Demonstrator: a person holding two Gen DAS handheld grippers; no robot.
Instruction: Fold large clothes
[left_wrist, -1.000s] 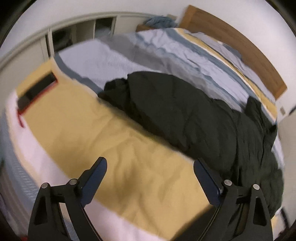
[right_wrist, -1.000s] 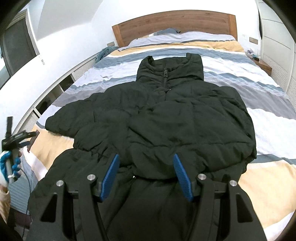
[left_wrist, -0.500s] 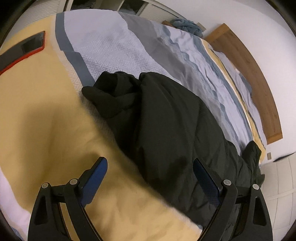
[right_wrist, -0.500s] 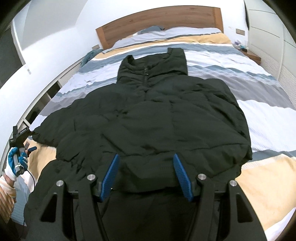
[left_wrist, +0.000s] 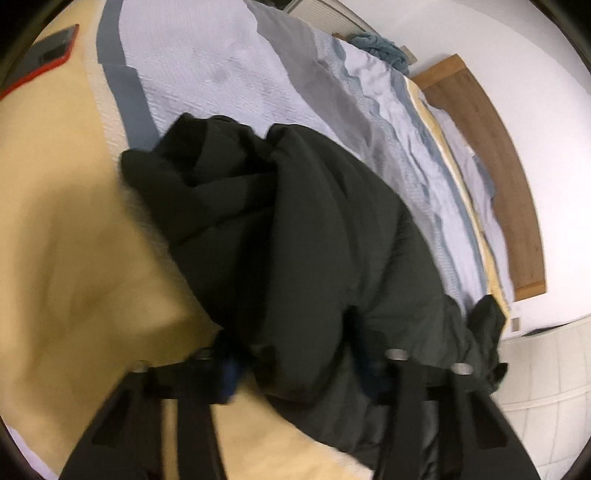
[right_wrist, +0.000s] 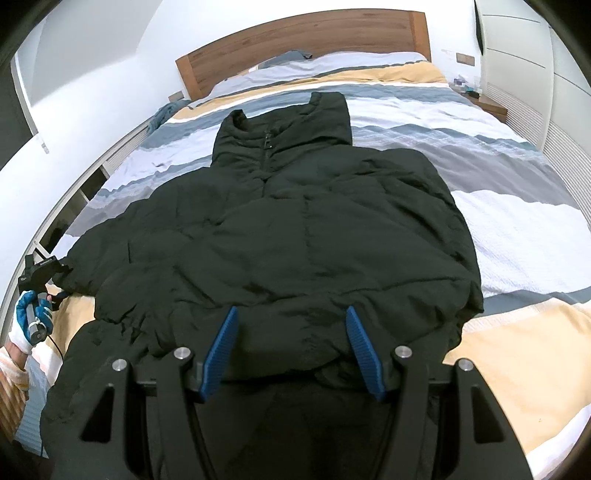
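Left wrist view, jacket: the big black puffy quilted jacket (left_wrist: 295, 236) sprawls across the striped yellow, white, grey and blue duvet (left_wrist: 66, 229), cuff end far left, bulk running to the near right
Left wrist view, fingers: left gripper (left_wrist: 299, 365) has just been closing, and a thick fold of the sleeve sits between the blue pads; the frame is blurred, but they look pinched on it
Left wrist view, why: grabbing the sleeve near the body looks like the set-up for swinging it inward
Left wrist view, background: red-edged dark phone (left_wrist: 44, 59) far left, wooden headboard (left_wrist: 509, 192) far right

Right wrist view, jacket: spread front-up, collar and zip far towards the headboard, hem nearest
Right wrist view, fingers: right gripper (right_wrist: 291, 354) stands about half open, both blue ribbed pads bare, hovering over the hem, gripping nothing
Right wrist view, why: poised at the centre of the hem, probably to steady it
Right wrist view, far left: a blue-and-white gloved hand (right_wrist: 33, 317) holds the other tool at the sleeve end
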